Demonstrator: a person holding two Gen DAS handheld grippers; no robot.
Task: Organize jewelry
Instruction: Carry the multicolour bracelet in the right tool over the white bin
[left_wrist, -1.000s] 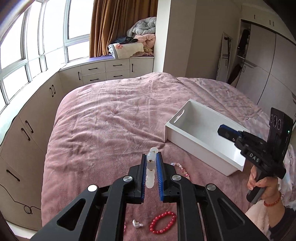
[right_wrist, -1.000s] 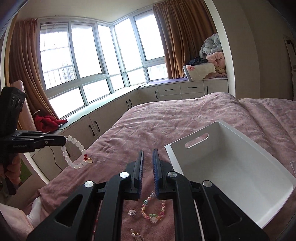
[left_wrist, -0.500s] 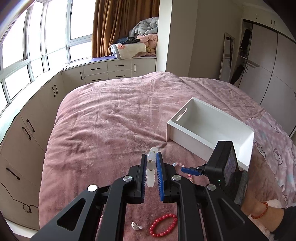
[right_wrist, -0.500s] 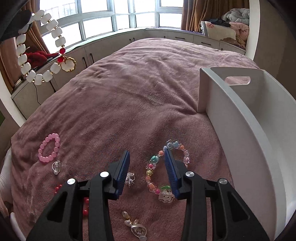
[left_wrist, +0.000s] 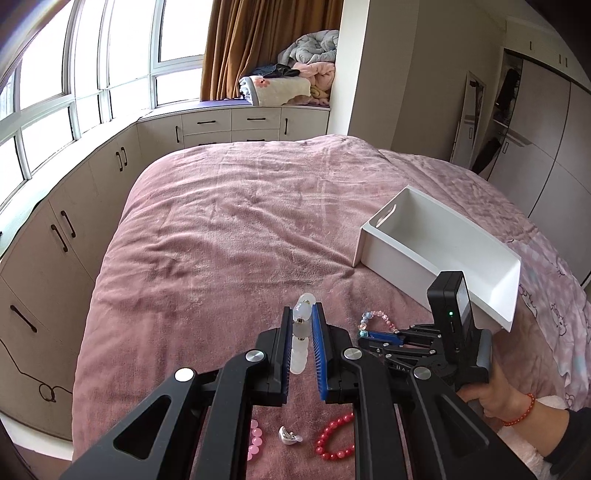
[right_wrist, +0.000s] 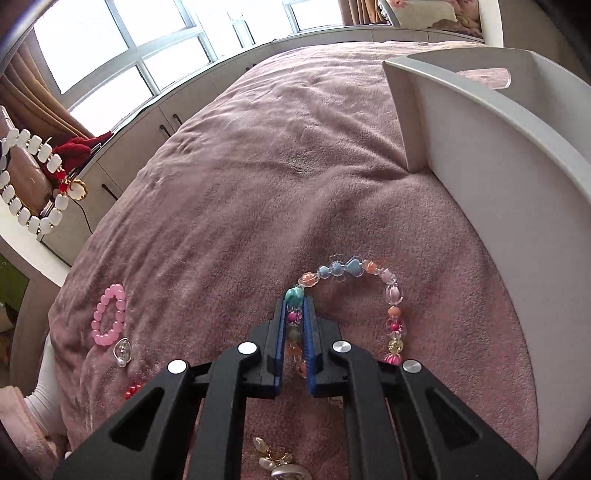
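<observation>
My left gripper (left_wrist: 301, 314) is shut on a white bead bracelet (left_wrist: 300, 341) and holds it above the pink bedspread; the bracelet also hangs at the far left of the right wrist view (right_wrist: 33, 184). My right gripper (right_wrist: 294, 306) is down on the bed, shut on the left side of a multicoloured bead bracelet (right_wrist: 391, 295) that lies beside the white bin (right_wrist: 498, 184). In the left wrist view the right gripper (left_wrist: 364, 334) touches that bracelet (left_wrist: 376, 317) in front of the bin (left_wrist: 439, 254).
On the bedspread lie a red bead bracelet (left_wrist: 334, 437), a pink bead bracelet (right_wrist: 109, 314), a clear ring (right_wrist: 123, 350), a silver earring (left_wrist: 290, 435) and a pearl earring (right_wrist: 273, 458). Cabinets (left_wrist: 74, 221) line the window side.
My right gripper dropped from mid-air to the bed, opened over the multicoloured bracelet, then closed on it. My left gripper kept hold of the white bracelet, hardly moving.
</observation>
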